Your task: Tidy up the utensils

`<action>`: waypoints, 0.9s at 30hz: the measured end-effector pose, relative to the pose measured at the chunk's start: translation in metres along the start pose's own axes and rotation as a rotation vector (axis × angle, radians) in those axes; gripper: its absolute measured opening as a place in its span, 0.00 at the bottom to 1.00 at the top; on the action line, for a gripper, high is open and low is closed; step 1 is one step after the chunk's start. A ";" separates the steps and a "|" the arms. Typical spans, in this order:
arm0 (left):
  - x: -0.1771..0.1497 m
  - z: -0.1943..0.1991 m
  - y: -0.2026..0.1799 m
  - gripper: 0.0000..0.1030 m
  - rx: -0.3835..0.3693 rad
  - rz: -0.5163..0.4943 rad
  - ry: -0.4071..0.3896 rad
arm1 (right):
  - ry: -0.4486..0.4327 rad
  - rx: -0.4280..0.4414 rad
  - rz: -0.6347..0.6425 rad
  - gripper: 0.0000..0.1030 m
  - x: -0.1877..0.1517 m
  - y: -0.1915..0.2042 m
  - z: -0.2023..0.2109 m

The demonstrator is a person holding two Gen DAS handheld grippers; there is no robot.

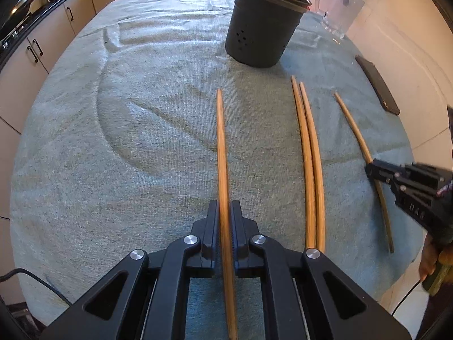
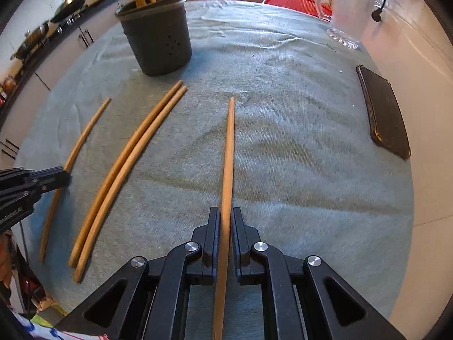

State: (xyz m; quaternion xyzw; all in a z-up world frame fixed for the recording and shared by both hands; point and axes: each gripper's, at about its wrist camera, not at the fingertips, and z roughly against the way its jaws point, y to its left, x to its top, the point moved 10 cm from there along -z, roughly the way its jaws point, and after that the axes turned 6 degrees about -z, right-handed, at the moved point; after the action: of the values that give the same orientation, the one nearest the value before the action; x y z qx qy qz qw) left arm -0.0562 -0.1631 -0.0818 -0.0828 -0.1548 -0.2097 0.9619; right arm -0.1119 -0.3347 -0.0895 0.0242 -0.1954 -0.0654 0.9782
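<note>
Left wrist view: the left gripper (image 1: pixel 225 206) has its fingers closed around the left chopstick (image 1: pixel 222 141), pinching it near its near end. The stick runs straight ahead along the fingers towards the holder (image 1: pixel 263 28). In the right wrist view the right gripper (image 2: pixel 226 212) pinches the right chopstick (image 2: pixel 230 147) the same way. Both sticks look to lie low on the cloth (image 1: pixel 113 141) that covers the table; whether either is clear of it I cannot tell.

The step in hand seems to be lifting one stick in each gripper to drop it into the holder, which stands towards the table's far edge and already carries several. The grips sit far back, so the long free ends will likely droop or swing. It would help to lift slowly, tip each stick upright before it reaches the rim, and enter one at a time so the two grippers do not crowd the opening. The sticks already in the holder lean outward and could block the way.

A pair (image 1: pixel 308 155) of chopsticks lies side by side between the two held ones, touching each other, not yet handled. A phone (image 2: pixel 385 113) lies by the table's right edge and a jug (image 2: pixel 348 8) stands at the far right corner, both well apart from the work.

Both grippers point forward, nearly level, side by side near the near edge.
</note>
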 end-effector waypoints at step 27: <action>0.048 -0.021 0.001 0.21 -0.022 -0.076 0.098 | 0.228 0.013 0.032 0.14 0.077 0.001 -0.037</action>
State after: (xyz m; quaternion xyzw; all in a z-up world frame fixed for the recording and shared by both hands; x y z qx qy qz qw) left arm -0.0087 -0.1850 -0.0856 -0.0768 -0.1083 -0.2518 0.9586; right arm -0.0265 -0.3437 -0.0945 0.0349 -0.0835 -0.0450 0.9949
